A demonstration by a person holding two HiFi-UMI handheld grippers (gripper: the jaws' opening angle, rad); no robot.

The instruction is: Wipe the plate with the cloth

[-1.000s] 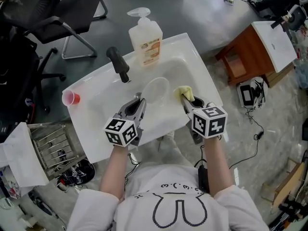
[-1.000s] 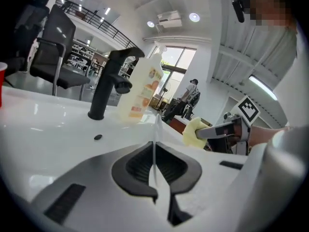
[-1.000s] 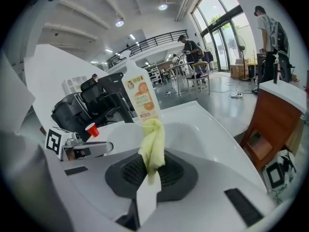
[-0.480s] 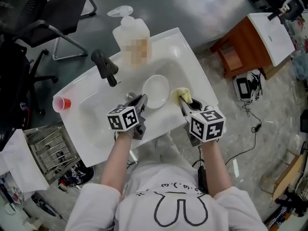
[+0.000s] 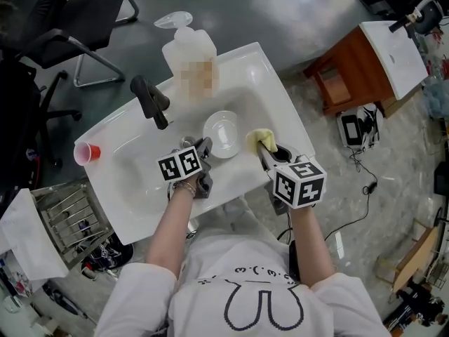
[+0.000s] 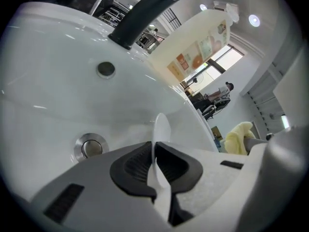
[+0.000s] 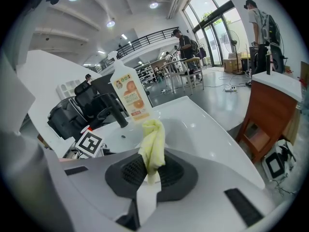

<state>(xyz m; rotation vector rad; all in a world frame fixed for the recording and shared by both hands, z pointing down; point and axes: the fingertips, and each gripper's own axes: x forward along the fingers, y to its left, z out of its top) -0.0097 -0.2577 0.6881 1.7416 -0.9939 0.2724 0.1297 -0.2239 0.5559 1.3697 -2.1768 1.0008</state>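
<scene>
White sink [image 5: 270, 69], person standing at its near edge, a gripper in each hand.

Left gripper [image 5: 204, 146]: jaws nearly together, clamped on the rim of the plate [image 5: 224, 133]. In the left gripper view [image 6: 155, 164] the ribbed pads pinch the thin white plate [image 6: 161, 128] edge-on. The plate sits over the middle of the basin with its near-left rim in the jaws and its face turned up; cannot tell if it rests on the basin floor. Drain [image 6: 90, 146] lies to its left.

Right gripper [image 5: 264, 147]: clamped on the yellow cloth [image 5: 258, 138], which bunches up out of the pads [image 7: 153, 144] in the right gripper view [image 7: 149, 172]. The cloth is just beside the plate's right rim, toward the sink's right edge; contact between them unclear.

Black faucet [image 5: 149, 101] stands on the far edge. Soap bottle [image 5: 188, 56] stands at the far right corner, red cup [image 5: 87, 152] at the far left corner.
</scene>
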